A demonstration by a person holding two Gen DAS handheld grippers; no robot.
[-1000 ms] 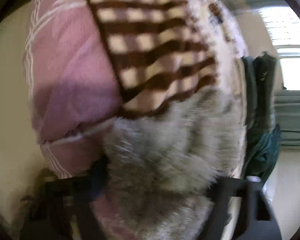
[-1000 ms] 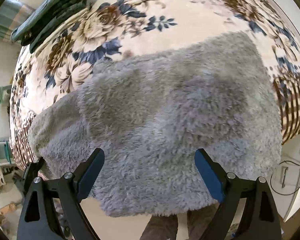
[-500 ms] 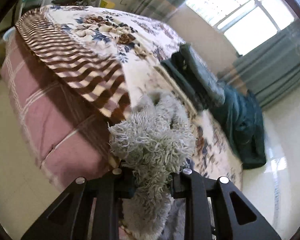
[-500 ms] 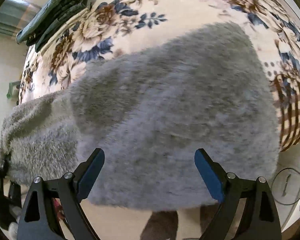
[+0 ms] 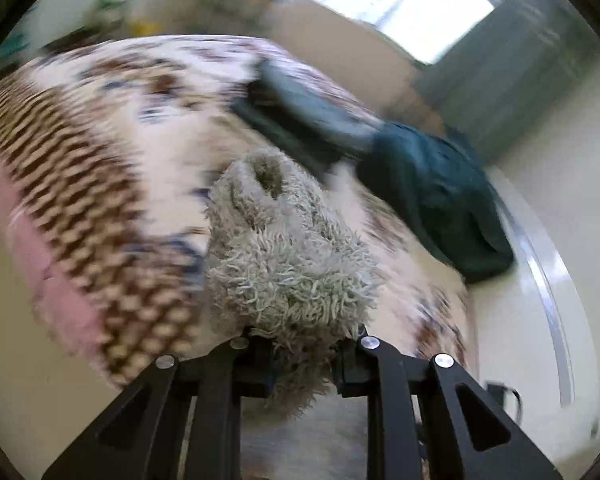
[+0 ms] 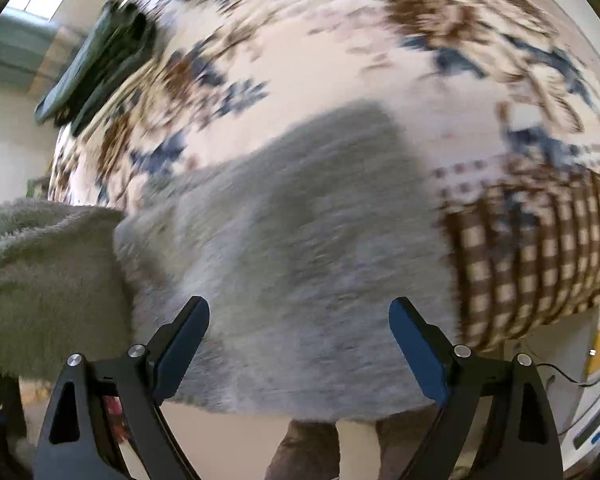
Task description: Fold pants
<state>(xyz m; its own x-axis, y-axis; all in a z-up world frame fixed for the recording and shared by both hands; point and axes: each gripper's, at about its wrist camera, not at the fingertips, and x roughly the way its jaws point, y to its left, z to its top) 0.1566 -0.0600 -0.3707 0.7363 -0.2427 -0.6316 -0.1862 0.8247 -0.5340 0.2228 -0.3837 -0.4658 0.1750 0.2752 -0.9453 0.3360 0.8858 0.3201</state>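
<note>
Left hand-held gripper (image 5: 304,360) clamped on the pants (image 6: 292,264), right hand-held gripper (image 6: 300,340) spread apart above them.

You look mid-fold: 1 fuzzy grey end is lifted off the bed (image 6: 340,60); the rest lies flat on the floral cover. Next, carry that shaggy, floppy end across and align edges.

No readable text, labels, brands, numbers or signs are found in either view. Both frames are motion-blurred; only floral and checked patterns are made out on the bedspread (image 6: 340,60), and nothing is printed on the fleece pants (image 6: 292,240).
</note>
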